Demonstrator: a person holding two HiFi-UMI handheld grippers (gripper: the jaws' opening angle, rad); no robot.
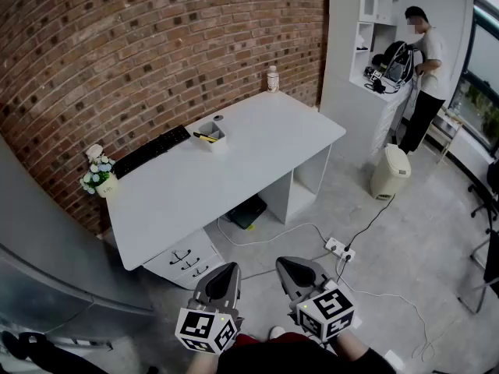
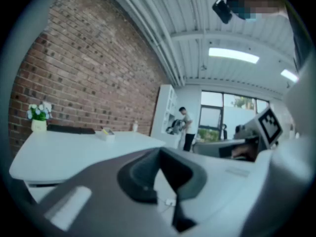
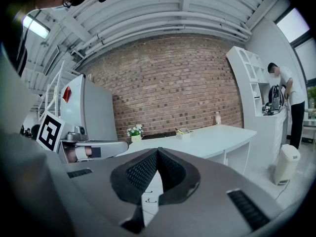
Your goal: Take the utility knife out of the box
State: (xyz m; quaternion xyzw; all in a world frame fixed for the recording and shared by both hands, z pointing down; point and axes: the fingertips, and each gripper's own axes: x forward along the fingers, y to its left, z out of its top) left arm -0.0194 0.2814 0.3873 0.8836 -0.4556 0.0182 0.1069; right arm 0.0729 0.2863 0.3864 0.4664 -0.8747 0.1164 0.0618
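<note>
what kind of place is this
Probably an office or studio workroom: a white desk with a keyboard on it stands against a bare brick wall, and white shelves stand in the corner beyond it.

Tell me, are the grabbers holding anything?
No. The left gripper and the right gripper are both shut and empty. The utility knife lies in the box on the table, away from both.
</note>
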